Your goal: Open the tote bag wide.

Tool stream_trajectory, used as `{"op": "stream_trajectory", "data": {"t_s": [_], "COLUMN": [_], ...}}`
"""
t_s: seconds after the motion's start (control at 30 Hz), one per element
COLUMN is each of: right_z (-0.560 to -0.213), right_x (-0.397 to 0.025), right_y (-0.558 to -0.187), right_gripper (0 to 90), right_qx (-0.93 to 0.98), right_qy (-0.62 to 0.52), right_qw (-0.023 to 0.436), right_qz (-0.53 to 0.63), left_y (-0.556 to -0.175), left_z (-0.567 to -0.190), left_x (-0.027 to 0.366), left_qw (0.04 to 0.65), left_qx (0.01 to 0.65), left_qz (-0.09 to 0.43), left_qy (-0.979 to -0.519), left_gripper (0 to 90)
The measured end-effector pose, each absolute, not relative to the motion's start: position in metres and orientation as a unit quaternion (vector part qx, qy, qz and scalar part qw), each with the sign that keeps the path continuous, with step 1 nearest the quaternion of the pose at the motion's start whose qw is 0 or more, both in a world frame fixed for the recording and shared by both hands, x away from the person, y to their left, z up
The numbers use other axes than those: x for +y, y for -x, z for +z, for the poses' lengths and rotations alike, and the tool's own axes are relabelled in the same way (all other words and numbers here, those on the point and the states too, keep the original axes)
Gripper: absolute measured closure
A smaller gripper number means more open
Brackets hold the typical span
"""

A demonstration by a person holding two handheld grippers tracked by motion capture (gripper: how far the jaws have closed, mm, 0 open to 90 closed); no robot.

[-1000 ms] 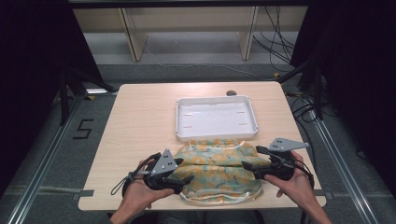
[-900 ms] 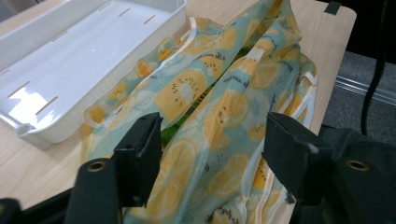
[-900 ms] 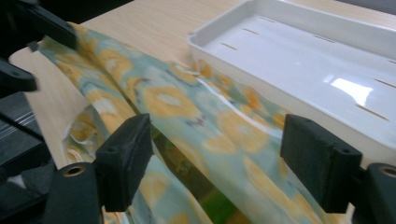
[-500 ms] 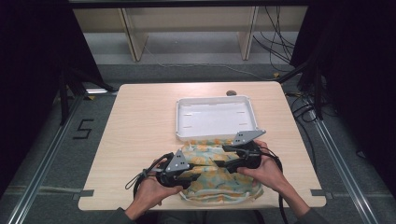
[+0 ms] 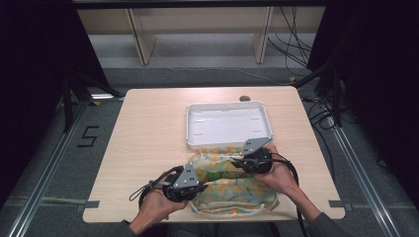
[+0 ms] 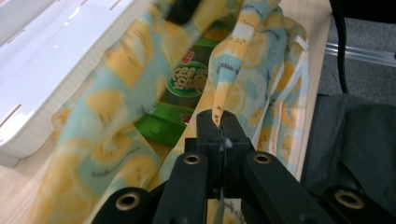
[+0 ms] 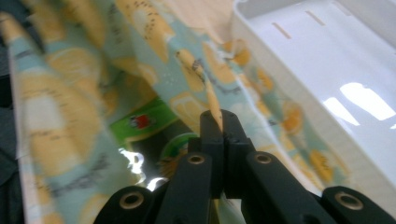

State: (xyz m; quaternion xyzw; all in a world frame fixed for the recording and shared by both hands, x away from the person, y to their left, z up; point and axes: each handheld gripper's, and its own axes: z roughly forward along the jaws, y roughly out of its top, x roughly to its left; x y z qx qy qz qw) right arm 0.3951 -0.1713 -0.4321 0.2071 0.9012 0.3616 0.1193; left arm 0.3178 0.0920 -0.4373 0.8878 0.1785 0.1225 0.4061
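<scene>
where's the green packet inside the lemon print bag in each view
High view: green packet in the bag's open mouth, between the two grippers.
Left gripper view: upper centre, beyond the shut jaws.
Right gripper view: lower left of centre, left of the jaws.
Shared landmark: the white tray beside the lemon print bag.

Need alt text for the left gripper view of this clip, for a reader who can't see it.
The left gripper, its black fingers shut, pinches an edge of a lemon-print cloth bag and holds it open. Inside lies a green packet. A white tray sits on the wooden table to the upper left.
</scene>
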Motion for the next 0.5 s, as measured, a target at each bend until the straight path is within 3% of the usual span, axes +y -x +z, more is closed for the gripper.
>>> {"op": "stream_trajectory", "data": {"t_s": [0.5], "right_z": [-0.411], "right_x": [-0.169], "right_y": [-0.460], "right_gripper": [90.0], "right_qx": [0.888], "right_qy": [-0.243], "right_qw": [0.191], "right_qz": [0.341], "left_y": [-0.303], "left_z": [-0.446], "left_x": [0.100], "left_qw": [0.381], "left_qx": [0.155], "left_qz": [0.095], "left_qy": [-0.907], "left_gripper": [89.4]}}
